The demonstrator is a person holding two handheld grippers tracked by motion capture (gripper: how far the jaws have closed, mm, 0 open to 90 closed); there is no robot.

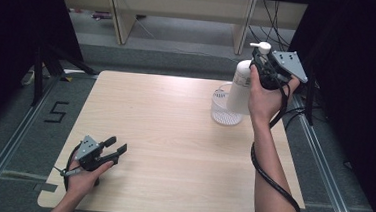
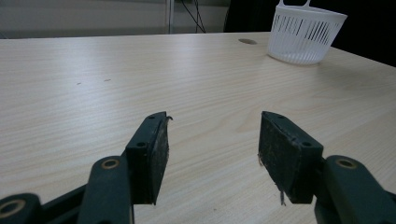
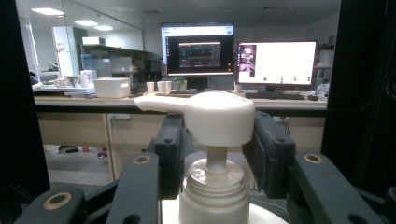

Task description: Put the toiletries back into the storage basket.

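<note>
The left gripper rested at the near left corner of the table, held low in the person's left hand. Its jaws stood apart with nothing between them; in the left gripper view bare wood showed through the gap, and the pads touched no object.

Across the table, near the far right edge, sat a white slotted basket. The same basket appeared at the upper right of the left gripper view, well apart from the left gripper.

A white pump bottle was held above the basket, upright, its lower end over the basket's rim. The right gripper was clamped on the bottle's upper part, just under the pump head, with the right hand beside the bottle body. In the right gripper view the two jaws flanked the pump head and neck, the spout pointing left. Whether the bottle's base touched the basket could not be determined.
</note>
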